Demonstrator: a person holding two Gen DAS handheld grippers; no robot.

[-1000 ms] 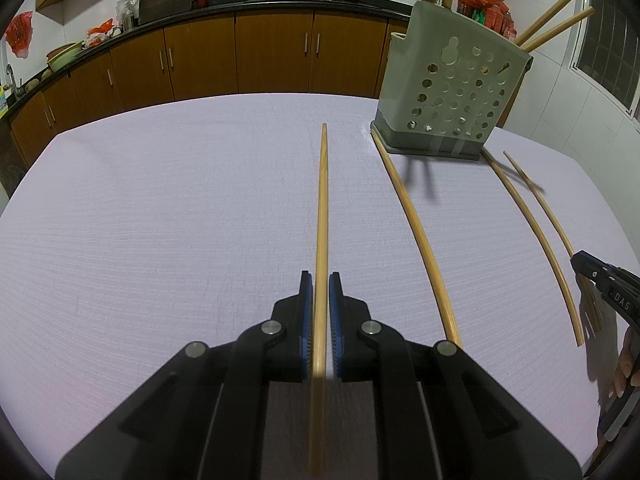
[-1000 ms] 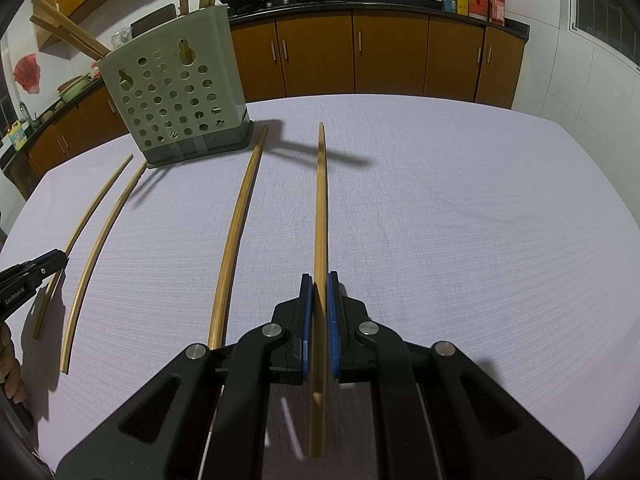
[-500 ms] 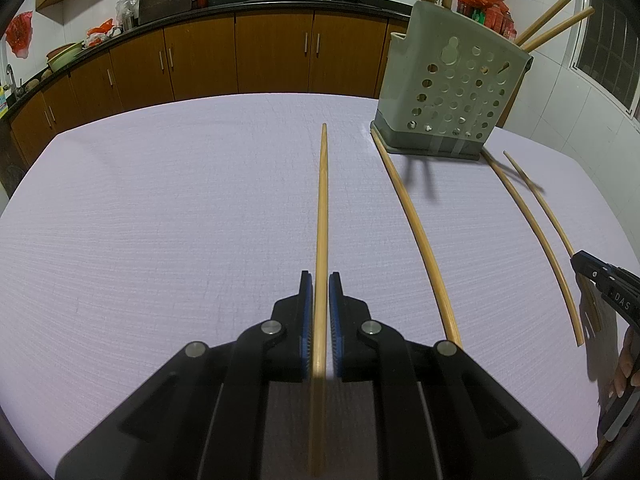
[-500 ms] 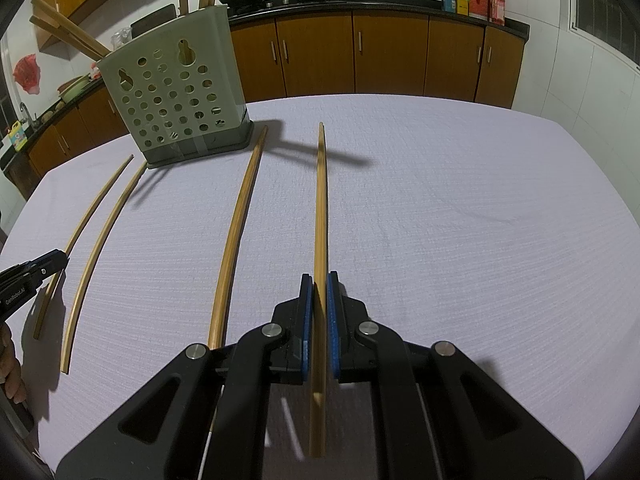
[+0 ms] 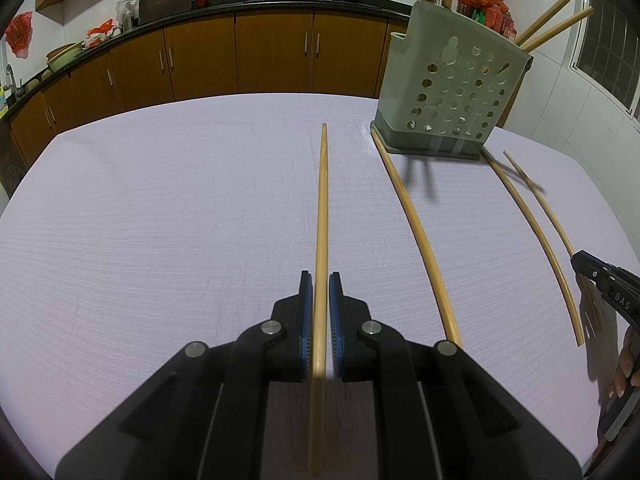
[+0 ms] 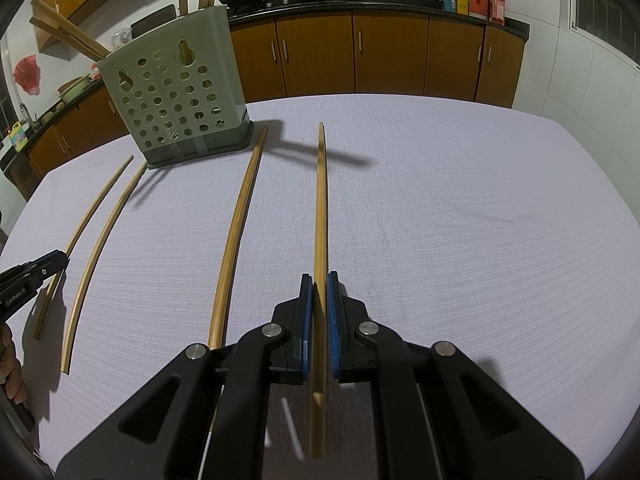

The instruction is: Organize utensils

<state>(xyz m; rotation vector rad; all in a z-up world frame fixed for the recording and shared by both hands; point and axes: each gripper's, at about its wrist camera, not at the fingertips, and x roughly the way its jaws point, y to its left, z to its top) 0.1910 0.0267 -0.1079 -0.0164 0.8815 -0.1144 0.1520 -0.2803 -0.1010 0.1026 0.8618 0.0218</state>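
My left gripper (image 5: pixel 321 280) is shut on a long bamboo chopstick (image 5: pixel 322 208) that points forward over the table. My right gripper (image 6: pixel 317 280) is shut on another bamboo chopstick (image 6: pixel 320 200), also pointing forward. A grey-green perforated utensil holder (image 5: pixel 448 92) stands at the far right of the left wrist view; it also shows in the right wrist view (image 6: pixel 176 92) at the far left, with several chopsticks standing in it. Three loose chopsticks lie on the cloth: one (image 6: pixel 236 224) beside my right gripper, two (image 6: pixel 96 248) further left.
The table has a pale lilac cloth (image 5: pixel 160 208). Brown kitchen cabinets (image 5: pixel 272 56) and a counter with woks run behind it. My right gripper's tip shows at the right edge of the left wrist view (image 5: pixel 608 284).
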